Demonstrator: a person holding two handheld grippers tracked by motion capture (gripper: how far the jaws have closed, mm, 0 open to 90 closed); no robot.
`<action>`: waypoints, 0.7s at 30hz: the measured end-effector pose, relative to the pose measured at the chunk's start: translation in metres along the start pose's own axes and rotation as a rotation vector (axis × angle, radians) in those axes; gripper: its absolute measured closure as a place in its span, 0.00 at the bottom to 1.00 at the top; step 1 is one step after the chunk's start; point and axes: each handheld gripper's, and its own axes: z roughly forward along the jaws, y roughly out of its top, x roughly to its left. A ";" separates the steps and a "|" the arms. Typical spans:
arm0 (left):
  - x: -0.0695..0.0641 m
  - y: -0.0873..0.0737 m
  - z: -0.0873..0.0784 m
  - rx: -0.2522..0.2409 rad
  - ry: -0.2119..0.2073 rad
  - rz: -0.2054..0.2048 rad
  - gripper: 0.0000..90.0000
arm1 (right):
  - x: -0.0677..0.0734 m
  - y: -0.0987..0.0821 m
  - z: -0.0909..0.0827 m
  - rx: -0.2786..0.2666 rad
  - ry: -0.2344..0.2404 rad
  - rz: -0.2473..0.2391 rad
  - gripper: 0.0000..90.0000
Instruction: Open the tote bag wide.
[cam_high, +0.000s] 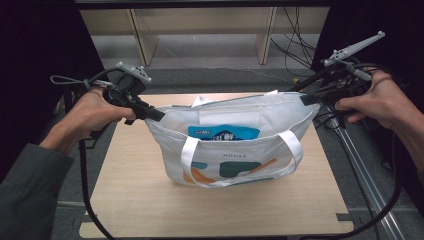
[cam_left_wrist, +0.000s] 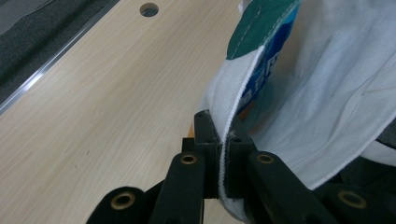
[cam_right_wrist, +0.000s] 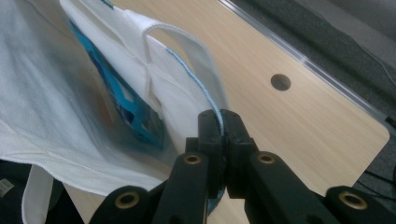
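Basically L gripper (cam_left_wrist: 223, 154) & R gripper (cam_right_wrist: 223, 149) each clamp tote bag (cam_high: 235, 150) rim edges; thin fabric could slip out w/ uneven pulling, dumping blue packet (cam_high: 223, 132)

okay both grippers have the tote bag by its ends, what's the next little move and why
Probably ease both grippers a little farther apart. The left gripper and right gripper each pinch an end of the tote bag rim, and a blue package sits inside; a wider mouth would give clearer access.
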 end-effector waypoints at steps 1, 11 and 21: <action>-0.001 -0.001 0.002 -0.001 -0.001 -0.003 0.96 | -0.001 -0.003 0.003 -0.001 0.002 -0.003 0.98; 0.002 -0.016 0.032 0.060 0.003 0.020 0.96 | -0.003 -0.020 0.023 0.025 -0.006 -0.016 0.98; 0.022 -0.023 0.068 0.099 0.028 -0.009 0.95 | -0.010 -0.033 0.051 0.057 -0.021 -0.003 0.98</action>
